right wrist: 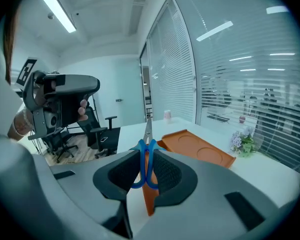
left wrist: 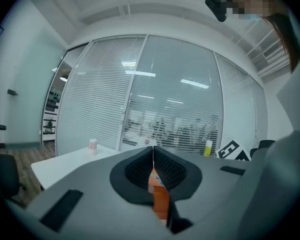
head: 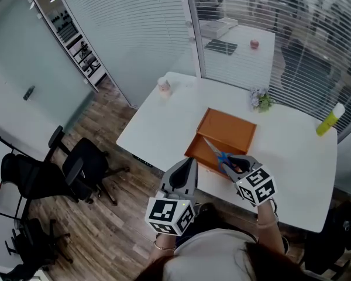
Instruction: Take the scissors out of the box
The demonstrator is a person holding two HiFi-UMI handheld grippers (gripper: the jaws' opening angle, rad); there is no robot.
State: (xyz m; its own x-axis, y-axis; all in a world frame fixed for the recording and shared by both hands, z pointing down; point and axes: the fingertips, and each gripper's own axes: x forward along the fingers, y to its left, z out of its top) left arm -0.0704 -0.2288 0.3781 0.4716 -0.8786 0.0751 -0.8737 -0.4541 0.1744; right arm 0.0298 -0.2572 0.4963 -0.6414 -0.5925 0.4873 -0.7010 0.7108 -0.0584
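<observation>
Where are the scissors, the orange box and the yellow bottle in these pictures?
scissors [right wrist: 148,130]: right gripper view, on the metal blade.
orange box [head: 228,129]: head view, on its flat orange surface.
yellow bottle [head: 327,123]: head view, on its body.

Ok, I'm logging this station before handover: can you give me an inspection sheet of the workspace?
Surface: white table, standing by a glass wall.
Job's things: orange box on the table; blue-handled scissors gripped at the handles, blades towards the box.
Clutter: small cup, flower sprig, yellow bottle, all apart from the box.
Grippers: left tongs shut, empty; right tongs shut on the scissors.
Cables: nothing seen.
Surroundings: glass walls with blinds, black office chairs, wooden floor.
</observation>
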